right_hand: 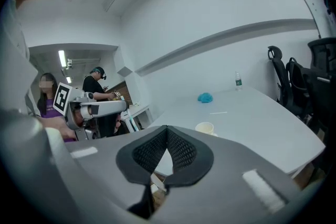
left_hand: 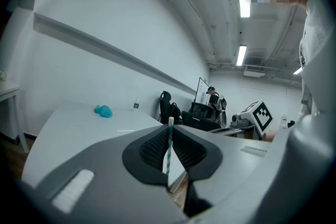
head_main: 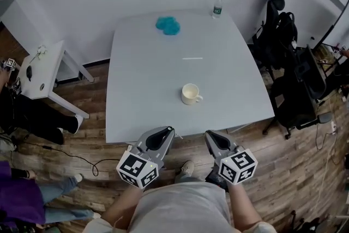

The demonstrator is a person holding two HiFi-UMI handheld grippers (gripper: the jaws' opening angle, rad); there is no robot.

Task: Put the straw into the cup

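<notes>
A white cup [head_main: 190,94] stands upright on the grey table [head_main: 142,73], toward its near edge; it also shows in the right gripper view [right_hand: 205,127]. My left gripper [left_hand: 169,131] is shut on a teal-and-white striped straw [left_hand: 168,147] that stands upright between its jaws. In the head view this gripper [head_main: 162,136] hovers just off the table's near edge, left of the cup. My right gripper [head_main: 217,141] hangs beside it, shut with nothing in its jaws [right_hand: 167,131]. A thin white strip [head_main: 192,58], perhaps another straw, lies flat beyond the cup.
A crumpled blue cloth [head_main: 168,25] and a water bottle [head_main: 217,7] sit at the table's far side. Black chairs with bags [head_main: 283,57] crowd the right. A small white side table [head_main: 41,71] and seated people's legs [head_main: 38,117] are at the left.
</notes>
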